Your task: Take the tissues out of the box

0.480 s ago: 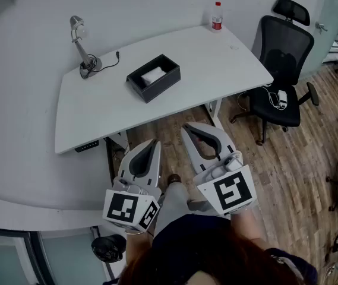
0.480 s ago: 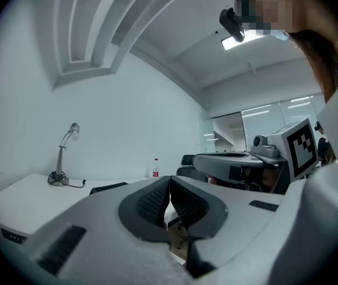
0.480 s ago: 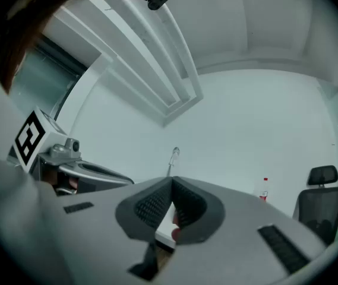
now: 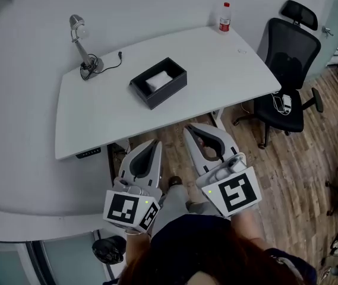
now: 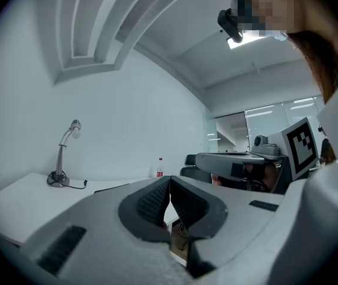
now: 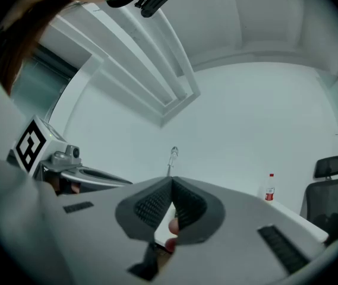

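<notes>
Jaws closed and empty on our left gripper (image 5: 169, 180) and right gripper (image 6: 172, 181), we have edged slightly nearer the counter (image 4: 97, 120); tissues (image 4: 158, 79) sit untouched in their box (image 4: 170, 94), well ahead.

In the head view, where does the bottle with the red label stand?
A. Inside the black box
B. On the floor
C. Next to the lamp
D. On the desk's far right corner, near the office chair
D: the bottle stands on the far right corner of the desk, close to the office chair, away from the lamp and the box.
</notes>
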A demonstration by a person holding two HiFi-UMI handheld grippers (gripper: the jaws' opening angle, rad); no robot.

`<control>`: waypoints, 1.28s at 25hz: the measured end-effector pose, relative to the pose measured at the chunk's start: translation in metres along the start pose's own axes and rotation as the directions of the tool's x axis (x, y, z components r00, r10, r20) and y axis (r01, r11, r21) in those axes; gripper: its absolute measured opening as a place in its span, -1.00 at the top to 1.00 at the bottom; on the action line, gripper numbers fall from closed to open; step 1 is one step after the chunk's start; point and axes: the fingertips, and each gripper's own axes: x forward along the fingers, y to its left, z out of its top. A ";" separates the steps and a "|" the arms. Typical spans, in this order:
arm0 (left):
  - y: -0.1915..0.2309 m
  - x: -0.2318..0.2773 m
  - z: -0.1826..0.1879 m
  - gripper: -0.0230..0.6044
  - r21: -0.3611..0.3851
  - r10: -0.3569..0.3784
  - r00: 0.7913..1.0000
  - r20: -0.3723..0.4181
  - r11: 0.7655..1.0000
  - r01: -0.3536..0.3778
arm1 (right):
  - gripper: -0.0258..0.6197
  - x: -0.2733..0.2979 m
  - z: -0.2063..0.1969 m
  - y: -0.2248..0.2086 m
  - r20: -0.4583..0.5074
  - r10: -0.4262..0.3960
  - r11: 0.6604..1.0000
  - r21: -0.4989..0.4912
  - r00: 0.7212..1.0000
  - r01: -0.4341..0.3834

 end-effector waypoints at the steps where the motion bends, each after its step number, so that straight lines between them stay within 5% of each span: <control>1: 0.004 0.003 0.000 0.86 -0.001 0.001 1.000 -0.001 1.000 -0.001 | 0.87 0.005 -0.001 -0.001 -0.006 0.002 1.000 -0.005 1.000 -0.002; 32: 0.110 0.092 0.009 0.86 -0.040 -0.009 1.000 -0.004 0.999 0.009 | 0.79 0.143 -0.033 -0.050 -0.152 0.025 0.999 -0.015 0.988 -0.028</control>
